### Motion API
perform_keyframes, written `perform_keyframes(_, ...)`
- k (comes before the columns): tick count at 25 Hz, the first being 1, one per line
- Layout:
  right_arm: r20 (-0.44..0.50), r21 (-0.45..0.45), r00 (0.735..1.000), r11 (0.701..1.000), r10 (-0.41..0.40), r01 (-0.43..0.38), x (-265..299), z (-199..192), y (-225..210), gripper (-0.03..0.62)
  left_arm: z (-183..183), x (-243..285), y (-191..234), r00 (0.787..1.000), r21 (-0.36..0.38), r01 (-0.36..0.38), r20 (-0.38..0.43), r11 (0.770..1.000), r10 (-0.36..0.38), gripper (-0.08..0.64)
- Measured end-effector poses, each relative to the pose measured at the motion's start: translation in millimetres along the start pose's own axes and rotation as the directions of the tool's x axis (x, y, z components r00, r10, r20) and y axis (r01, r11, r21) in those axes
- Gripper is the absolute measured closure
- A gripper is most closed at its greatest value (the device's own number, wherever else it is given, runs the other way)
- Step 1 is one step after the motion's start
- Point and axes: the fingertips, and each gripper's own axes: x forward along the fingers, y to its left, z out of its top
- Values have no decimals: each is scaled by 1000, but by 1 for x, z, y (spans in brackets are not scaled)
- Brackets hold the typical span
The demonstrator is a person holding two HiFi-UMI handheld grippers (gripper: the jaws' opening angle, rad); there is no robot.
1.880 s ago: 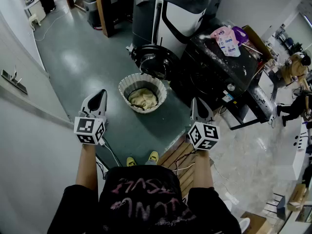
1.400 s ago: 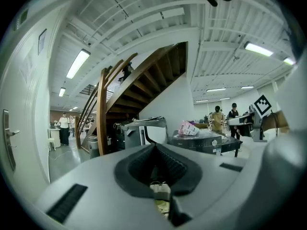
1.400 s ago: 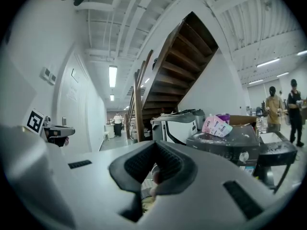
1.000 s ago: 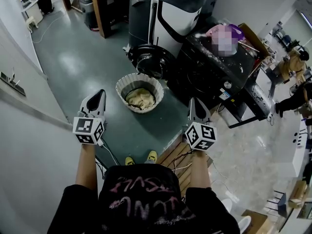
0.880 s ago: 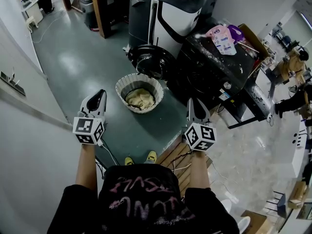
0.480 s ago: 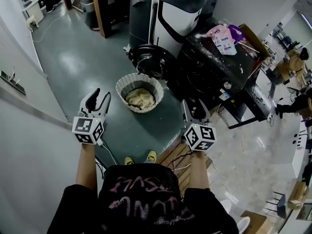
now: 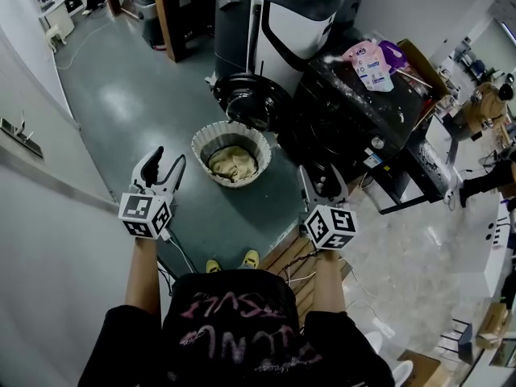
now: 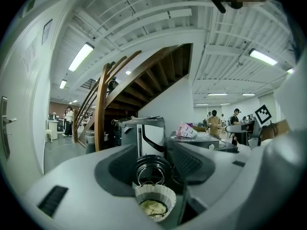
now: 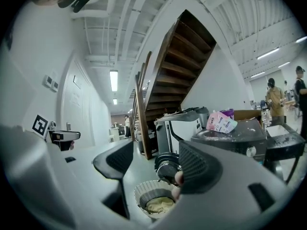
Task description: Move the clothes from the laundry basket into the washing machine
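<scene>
1. Left gripper (image 7: pixel 167 161): jaws apart and just been opening, with nothing between them. It is held out about level over the floor (image 7: pixel 121 95), left of the basket and clear of it.
2. Right gripper (image 7: pixel 320 174): jaws also apart and just been opening, with nothing gripped. It sits right of the basket, near the washer front, touching neither.
3. Basket (image 7: pixel 202 140): white, round, with a fluted wall. It stands upright on the green floor, ahead of the person and between the lines of the two grippers.
4. Clothes (image 7: pixel 234 163): a pale yellow bundle lying in the bottom of the basket, below the rim. No gripper is on it.
5. Washer (image 7: pixel 351 119): a black front loader, just behind and to the right of the basket. Its round door (image 7: pixel 251 101) is swung open, just beside the basket's far rim. Can't tell whether anything is in the drum.
6. On the washer top there is a pink pouch (image 7: pixel 372 65), with a purple item (image 7: pixel 395 55) just beside it.
7. A grey-white unit (image 7: pixel 282 18) stands behind the door, next to the washer.
8. Both gripper views look out between the spread jaws, with the basket low in the gap and the door right behind it.
9. The person's yellow shoes (image 7: pixel 252 258) are on the floor, at the edge of a wooden board (image 7: pixel 300 266).
</scene>
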Motion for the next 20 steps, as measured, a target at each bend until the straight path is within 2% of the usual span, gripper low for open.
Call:
perform_keyframes(11,6,15,1000,1000,20,-20,19,1,-31,287,5,29,-18,1000,36,-17,-11,999,17,304)
perform_keyframes(20,5,27,997,997,76,-76,41,-1,-51,282,8,46,-31,999,62,-49,-15,997,50,298)
